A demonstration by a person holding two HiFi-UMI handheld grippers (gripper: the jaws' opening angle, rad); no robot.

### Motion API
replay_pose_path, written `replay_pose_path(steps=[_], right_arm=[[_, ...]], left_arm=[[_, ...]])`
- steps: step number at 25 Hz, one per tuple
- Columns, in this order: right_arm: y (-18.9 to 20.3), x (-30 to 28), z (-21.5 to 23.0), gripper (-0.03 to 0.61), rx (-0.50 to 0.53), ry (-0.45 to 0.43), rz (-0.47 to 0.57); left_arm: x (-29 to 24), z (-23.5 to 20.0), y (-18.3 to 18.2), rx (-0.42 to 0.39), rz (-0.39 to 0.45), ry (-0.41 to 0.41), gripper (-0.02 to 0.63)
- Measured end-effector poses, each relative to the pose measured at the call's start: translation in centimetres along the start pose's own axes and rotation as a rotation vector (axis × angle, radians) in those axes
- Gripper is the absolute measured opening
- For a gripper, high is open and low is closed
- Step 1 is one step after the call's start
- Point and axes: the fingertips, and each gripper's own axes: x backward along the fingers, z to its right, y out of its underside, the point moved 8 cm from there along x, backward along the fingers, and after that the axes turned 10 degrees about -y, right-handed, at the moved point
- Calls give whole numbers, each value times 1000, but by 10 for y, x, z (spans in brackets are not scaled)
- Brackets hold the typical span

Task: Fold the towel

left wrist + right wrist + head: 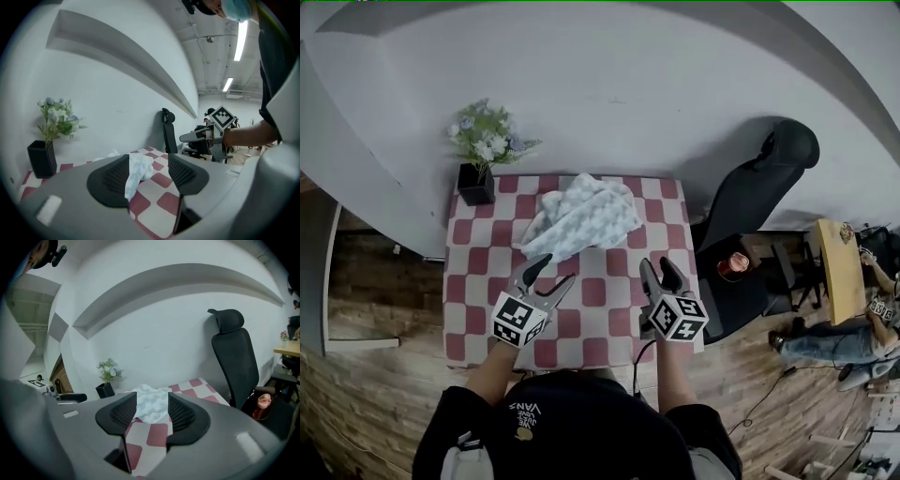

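Item: white towel (581, 223), lying rumpled at the far middle of the checked table (473, 281), seemingly not yet folded at all, with my left gripper (555, 272) and right gripper (660, 267) both jaws-apart and empty just short of its near edge, every fold remaining.

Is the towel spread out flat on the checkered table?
No, the towel lies bunched in a rumpled heap at the far side of the table.
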Motion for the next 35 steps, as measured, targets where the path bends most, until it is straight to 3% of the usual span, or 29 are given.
replay_pose_path(steps=[6,15,18,24,30,35], right_arm=[[-22,-49,56,198,-8,-50,-42],[-27,-133,121,198,-109,-171,-121],[-30,-164,137,198,-123,-200,-156],[-31,-220,152,198,-171,-250,-223],[-20,-264,169,198,-253,-252,-312],[-5,-284,173,198,-325,-276,-385]], left_arm=[[-69,4,-11,-55,-48,-21,236],[-170,-7,-25,-166,-176,-45,236],[-203,-20,-28,-209,-246,-39,244],[-252,-40,-5,-236,-475,16,267],[-299,-40,-5,-315,-568,87,267],[-331,-41,7,-263,-698,149,267]])
